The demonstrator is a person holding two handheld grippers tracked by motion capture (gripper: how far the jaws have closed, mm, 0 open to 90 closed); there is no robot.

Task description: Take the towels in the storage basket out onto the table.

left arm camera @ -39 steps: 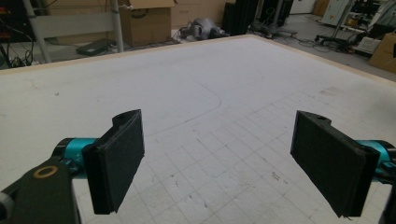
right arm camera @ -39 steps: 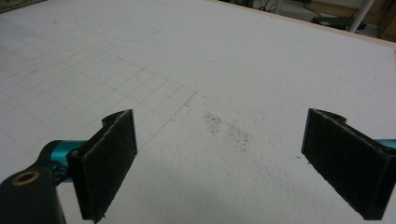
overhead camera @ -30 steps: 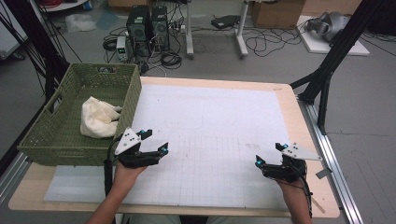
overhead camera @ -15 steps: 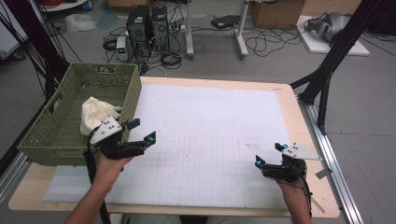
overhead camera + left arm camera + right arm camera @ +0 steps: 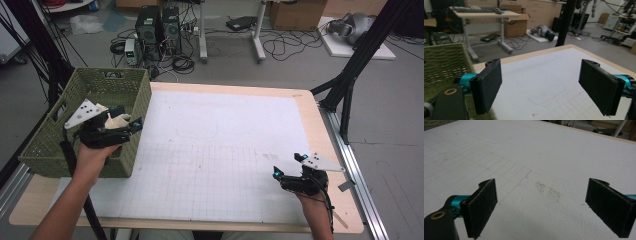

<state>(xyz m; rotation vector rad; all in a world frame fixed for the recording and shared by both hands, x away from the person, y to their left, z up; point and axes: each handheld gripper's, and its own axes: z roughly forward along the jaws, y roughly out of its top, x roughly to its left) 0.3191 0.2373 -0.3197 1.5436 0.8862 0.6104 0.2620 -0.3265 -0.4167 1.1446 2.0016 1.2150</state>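
Both tongs gape wide, empty: left tongs (image 5: 127, 121) over green basket (image 5: 55, 150), right tongs (image 5: 287, 167) over unlabelled mat (image 5: 220, 150).

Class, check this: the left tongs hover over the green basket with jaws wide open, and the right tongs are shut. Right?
Not quite. The right tongs are open too: the right gripper view shows their jaws wide apart. The left tongs do hover open over the green basket.

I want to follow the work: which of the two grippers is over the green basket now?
The left gripper: it hangs over the green basket, near the cream cloth inside. The right gripper is low over the white mat.
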